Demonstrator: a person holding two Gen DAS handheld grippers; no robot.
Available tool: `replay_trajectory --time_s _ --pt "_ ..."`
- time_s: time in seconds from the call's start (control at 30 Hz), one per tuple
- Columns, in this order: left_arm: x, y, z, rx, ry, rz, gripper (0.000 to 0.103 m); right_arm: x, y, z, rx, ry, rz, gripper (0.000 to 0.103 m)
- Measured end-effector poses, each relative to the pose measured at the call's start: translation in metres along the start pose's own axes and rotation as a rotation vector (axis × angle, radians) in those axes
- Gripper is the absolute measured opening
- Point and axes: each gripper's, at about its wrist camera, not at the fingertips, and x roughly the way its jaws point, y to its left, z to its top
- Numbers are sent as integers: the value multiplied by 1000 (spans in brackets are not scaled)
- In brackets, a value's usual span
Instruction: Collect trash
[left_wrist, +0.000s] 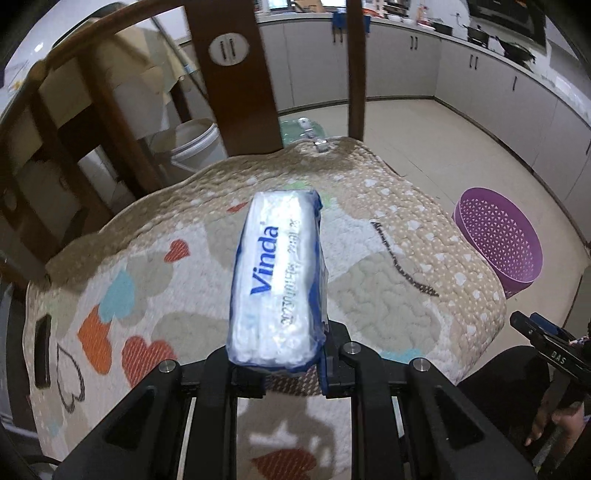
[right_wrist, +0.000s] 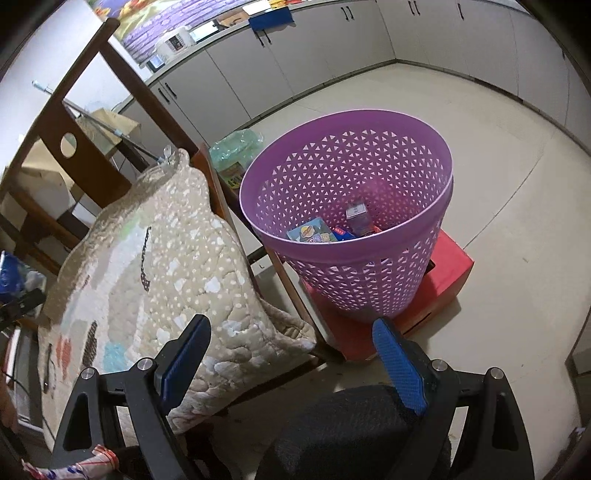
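Tissue pack (left_wrist: 279, 280) clamped in the left gripper (left_wrist: 277, 363).
Right gripper (right_wrist: 291, 365) spread wide, holding nothing; purple basket (right_wrist: 369, 302) just ahead.

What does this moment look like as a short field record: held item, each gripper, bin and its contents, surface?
held item: clear-and-blue plastic Vinda tissue pack, clamped at its near end
left gripper: jaws shut on the pack, above the quilted heart-print chair cushion
right gripper: jaws open, nothing between them
bin: purple perforated plastic basket, upright on a red box on the floor
bin contents: small colourful cartons at the bottom
pack in bin: not yet
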Motion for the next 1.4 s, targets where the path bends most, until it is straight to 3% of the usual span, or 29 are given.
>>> replay_trajectory --time_s 0.53,1.17,1.4 --pt "-15 38 -24 -86 -2 -28 18 3 20 -3 -89 4 -106 92" --pt "-6 40 -30 -111 37 -64 18 4 23 -4 -93 5 -113 92" --pt "-1 34 -27 -112 50 -141 18 1 21 -5 -87 -11 -116 92"
